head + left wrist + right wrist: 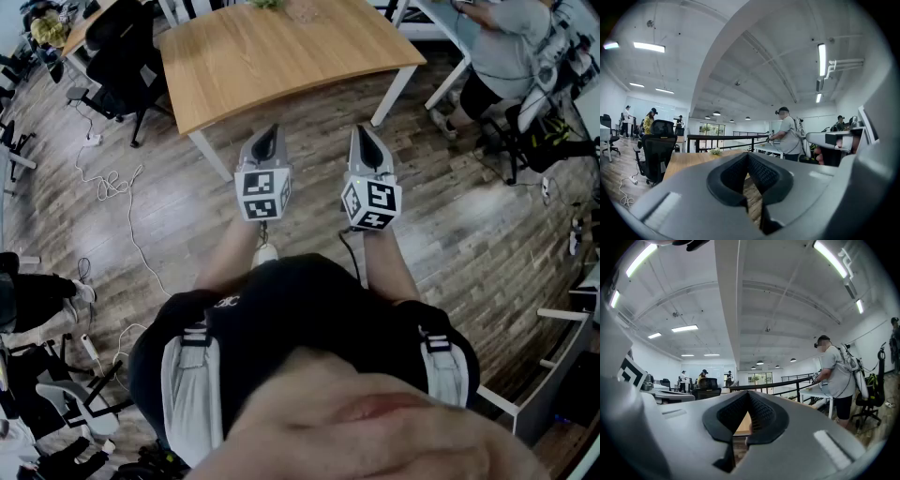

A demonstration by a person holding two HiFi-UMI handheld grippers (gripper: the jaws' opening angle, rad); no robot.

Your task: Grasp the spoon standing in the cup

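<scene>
jaws of your left gripper [270,131] are pressed together on nothing, and so are those of your right gripper [362,131]. both hover side by side over the plank floor [169,216], just short of the wooden table [281,56]'s near edge, pointing towards it. no view lets you tell where the spoon or cup is.

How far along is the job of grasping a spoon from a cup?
Done: nothing that shows. In hand: the left tool and right tool are held over the floor, short of the wooden table, each with jaws together on nothing. No cup or spoon appears in any view. Left: everything, meaning finding the cup, opening a tool and closing it on the spoon.
</scene>
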